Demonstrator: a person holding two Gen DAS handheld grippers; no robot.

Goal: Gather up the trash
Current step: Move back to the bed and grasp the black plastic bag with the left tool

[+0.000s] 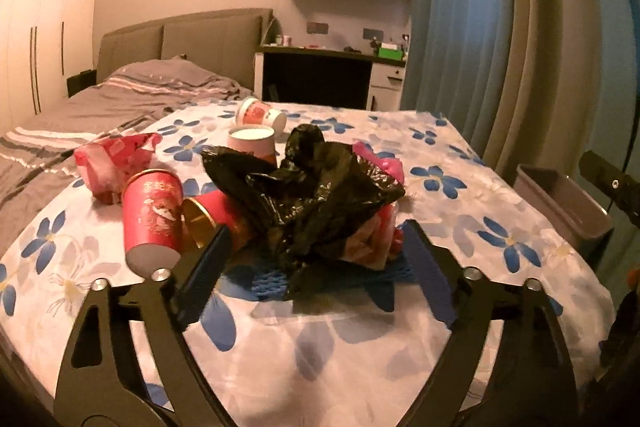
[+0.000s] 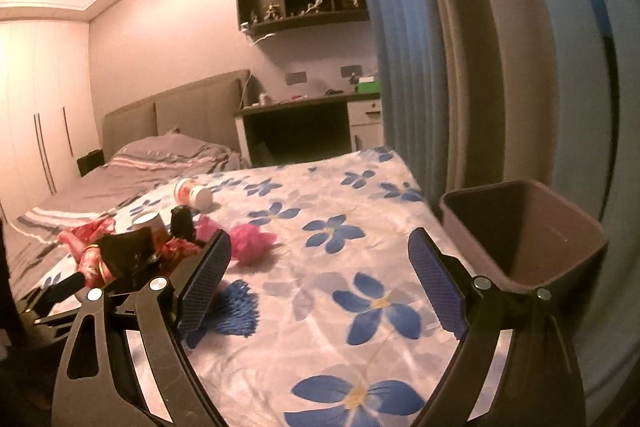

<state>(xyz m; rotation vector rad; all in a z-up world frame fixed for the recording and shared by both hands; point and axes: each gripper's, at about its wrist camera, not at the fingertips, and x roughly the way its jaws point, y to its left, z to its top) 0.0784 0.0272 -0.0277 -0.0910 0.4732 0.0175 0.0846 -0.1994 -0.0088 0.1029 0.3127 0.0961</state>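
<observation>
Black bag heaped at 12 o'clock between wide left gripper jaws, pads not pressing; right gripper wide, empty, bin at 2 o'clock.

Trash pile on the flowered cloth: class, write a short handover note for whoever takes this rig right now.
Left gripper: open, astride the black plastic bag, not gripping.
Right gripper: open, empty, over bare cloth.
Trash: red paper cups, red wrapper, two cups further back, pink wad, blue mesh, all on the table.
Bin: at the table's right edge; nothing visible inside.
Done: nothing visibly binned. Left: everything.
</observation>
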